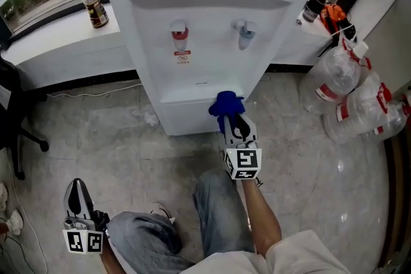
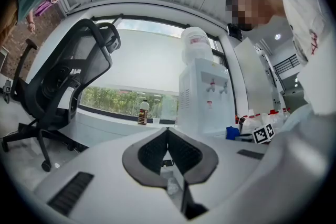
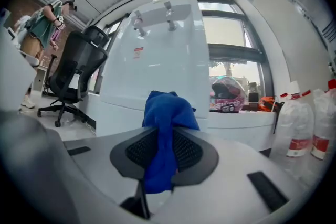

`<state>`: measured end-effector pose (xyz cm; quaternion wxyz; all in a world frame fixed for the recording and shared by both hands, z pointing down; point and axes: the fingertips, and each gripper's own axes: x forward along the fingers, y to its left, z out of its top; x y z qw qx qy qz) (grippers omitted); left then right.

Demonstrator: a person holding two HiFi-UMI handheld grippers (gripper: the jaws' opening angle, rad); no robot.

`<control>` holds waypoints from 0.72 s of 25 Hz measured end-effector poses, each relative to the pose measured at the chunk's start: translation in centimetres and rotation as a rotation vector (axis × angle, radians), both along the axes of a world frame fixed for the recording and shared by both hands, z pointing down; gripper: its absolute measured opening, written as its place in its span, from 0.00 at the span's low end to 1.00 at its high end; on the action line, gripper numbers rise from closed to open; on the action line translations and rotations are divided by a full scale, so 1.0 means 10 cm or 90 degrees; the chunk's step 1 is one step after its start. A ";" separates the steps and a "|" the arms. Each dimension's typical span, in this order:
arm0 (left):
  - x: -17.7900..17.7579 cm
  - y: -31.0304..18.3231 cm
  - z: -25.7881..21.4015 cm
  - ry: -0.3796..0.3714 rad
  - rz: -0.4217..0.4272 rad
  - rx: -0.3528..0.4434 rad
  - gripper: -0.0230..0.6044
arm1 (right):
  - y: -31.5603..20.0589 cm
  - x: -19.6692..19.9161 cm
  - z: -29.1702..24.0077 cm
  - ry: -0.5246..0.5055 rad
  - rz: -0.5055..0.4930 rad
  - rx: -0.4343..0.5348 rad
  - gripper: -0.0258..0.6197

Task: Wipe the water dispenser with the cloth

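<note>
Right gripper, clenched on the blue cloth, holds it at the water dispenser's lower front; wiping looks barely begun, upper panels remaining.

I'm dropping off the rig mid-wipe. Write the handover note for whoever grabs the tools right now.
Right tool: shut on the bunched blue cloth, held at the lower front ledge of the white water dispenser, below the blue-grey tap. Whether the cloth touches the panel is unclear.
Left tool: shut, empty, held low and well away from the dispenser.
Done: the cloth is gripped and at the dispenser; no wiped area can be told.
Left: probably the whole wipe, meaning the front panel, the tap recess and the sides.
</note>
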<state>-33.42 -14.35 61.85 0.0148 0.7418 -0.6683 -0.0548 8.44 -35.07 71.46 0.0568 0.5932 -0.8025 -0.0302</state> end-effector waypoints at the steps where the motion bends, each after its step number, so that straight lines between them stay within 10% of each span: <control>1: 0.03 -0.01 -0.01 -0.002 0.004 0.002 0.05 | 0.00 0.13 0.00 -0.002 0.015 -0.001 0.18; 9: 0.06 0.04 -0.03 -0.001 0.001 0.003 0.05 | 0.09 0.49 0.04 -0.008 0.053 -0.009 0.18; 18: -0.06 0.21 -0.09 -0.016 -0.027 0.009 0.05 | 0.46 -1.05 0.10 -0.014 -0.148 -0.010 0.18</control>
